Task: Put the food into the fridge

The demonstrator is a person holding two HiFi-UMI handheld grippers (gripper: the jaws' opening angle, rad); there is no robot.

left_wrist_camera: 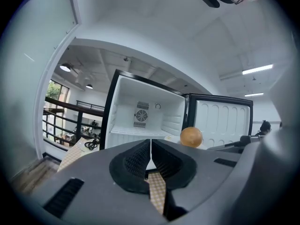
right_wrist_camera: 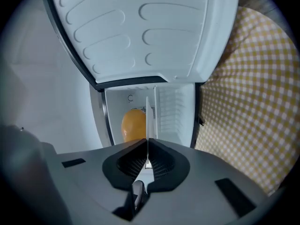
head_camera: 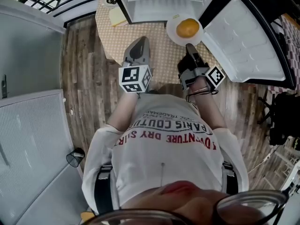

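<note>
Right gripper (head_camera: pixel 189 46) clamped on rim of round white plate (head_camera: pixel 171 32) carrying round orange fruit (head_camera: pixel 188 28), just before open white fridge (head_camera: pixel 159 3), cavity straight ahead. Left gripper (head_camera: pixel 140 40) jaws together, empty, also facing fridge.

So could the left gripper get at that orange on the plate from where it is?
Probably yes. The orange lies uncovered on the white plate held by the right gripper, close beside the left gripper, with nothing between. The left gripper's jaws are shut, though, and would have to open first.
</note>
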